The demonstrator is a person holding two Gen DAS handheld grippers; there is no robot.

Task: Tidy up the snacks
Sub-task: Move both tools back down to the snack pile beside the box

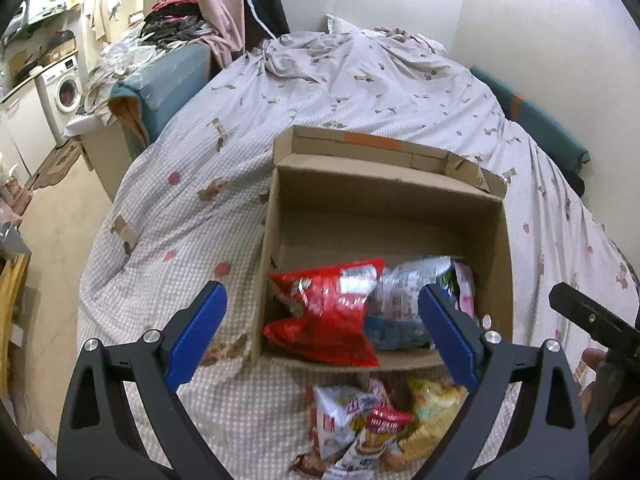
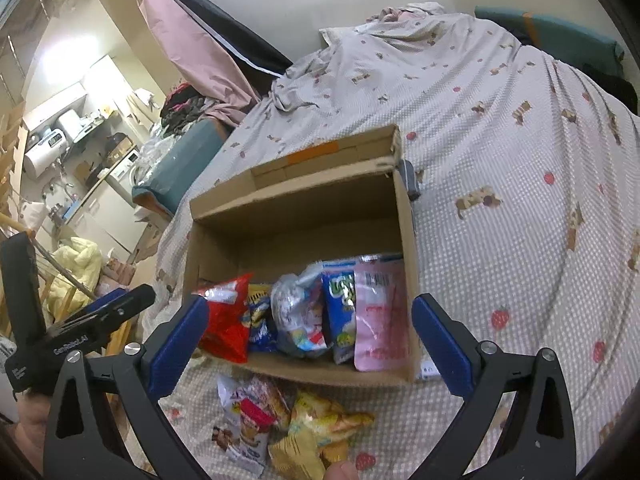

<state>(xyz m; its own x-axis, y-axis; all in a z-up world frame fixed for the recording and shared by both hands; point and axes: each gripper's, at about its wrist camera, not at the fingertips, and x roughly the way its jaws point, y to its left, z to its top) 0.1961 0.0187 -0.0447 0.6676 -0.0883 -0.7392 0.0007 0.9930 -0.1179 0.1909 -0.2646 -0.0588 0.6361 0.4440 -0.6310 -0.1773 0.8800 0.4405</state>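
Two grippers hung over a bed (image 1: pixel 360 88) covered with a checked, printed sheet, both pointing down at a cardboard box (image 2: pixel 404 240) standing open on it. The left gripper (image 1: pixel 322 320) had its blue fingers (image 1: pixel 198 328) spread wide with nothing between the pads; the box's near left corner and a red bag (image 1: pixel 328 312) showed through the gap. The right gripper (image 2: pixel 310 340) was spread just as wide and also empty, framing the near end of the box.

Five packets stood in a row against the box's near wall. From left to right in the right wrist view they were the red bag (image 2: pixel 226 320), a small blue and yellow pack (image 2: pixel 260 320), a silvery bag (image 2: pixel 298 312), a blue and green pouch (image 2: pixel 340 308) and a pink pouch (image 2: pixel 380 316) touching the right wall. The far part of the box floor was bare. The box's far flap (image 2: pixel 320 160), with an orange strip of tape, stood folded back.

More snacks lay loose on the sheet just in front of the box: a white and red packet (image 2: pixel 244 420) and yellow bags (image 2: pixel 320 428) beside it, overlapping in a small heap (image 1: pixel 372 428).

At the left edge of the right wrist view the left gripper's black body (image 2: pixel 80 336) showed, well off to the side of the box. A fingertip (image 2: pixel 340 470) showed at the bottom edge.
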